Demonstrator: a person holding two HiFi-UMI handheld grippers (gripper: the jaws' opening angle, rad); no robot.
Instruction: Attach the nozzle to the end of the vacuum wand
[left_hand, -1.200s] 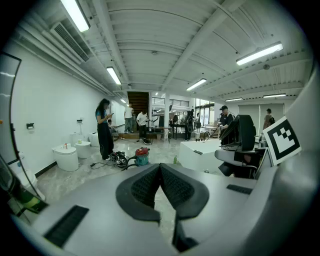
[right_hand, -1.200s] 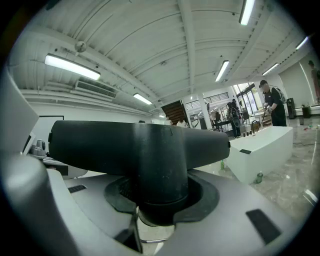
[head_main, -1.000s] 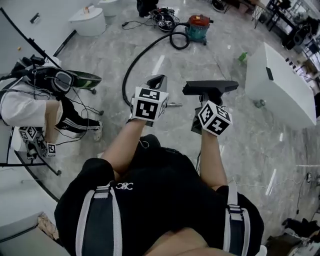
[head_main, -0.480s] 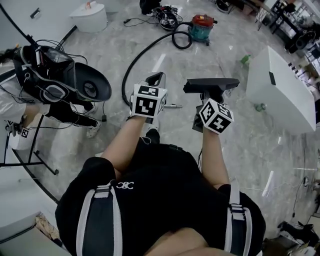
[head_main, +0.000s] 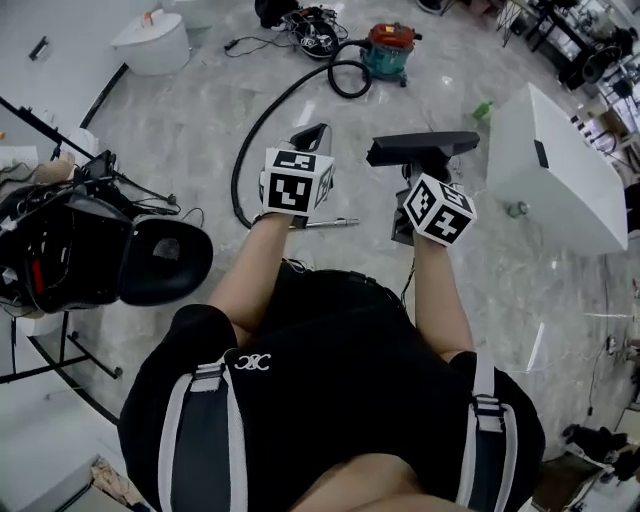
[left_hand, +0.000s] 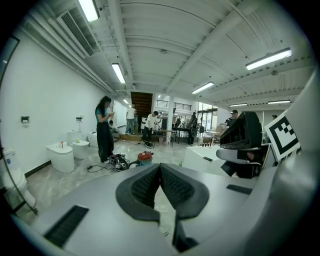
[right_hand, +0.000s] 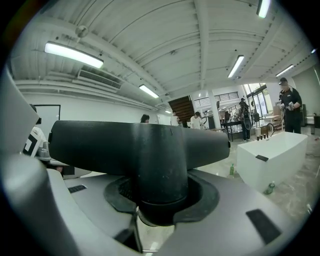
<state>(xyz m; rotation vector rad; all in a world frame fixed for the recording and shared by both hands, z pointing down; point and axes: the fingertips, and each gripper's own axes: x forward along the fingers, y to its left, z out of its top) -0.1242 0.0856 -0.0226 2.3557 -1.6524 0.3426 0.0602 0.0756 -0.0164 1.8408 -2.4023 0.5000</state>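
My right gripper is shut on the neck of a black T-shaped nozzle, whose wide bar lies crosswise above the jaws; the nozzle fills the right gripper view, clamped in that gripper. My left gripper is shut with nothing between its pads, and its jaws meet tip to tip. The metal vacuum wand lies on the floor below and between my hands. Its black hose curves back to the red and teal vacuum.
A white tub-like block stands at the right, with a green bottle near it. A black helmet-like rig on a stand is close at the left. A white toilet and a cable pile lie far back.
Both grippers moved forward together over the floor, nozzle still held. The wand now shows more fully below the left gripper, and the black rig at the left has slid nearer and lower in view.
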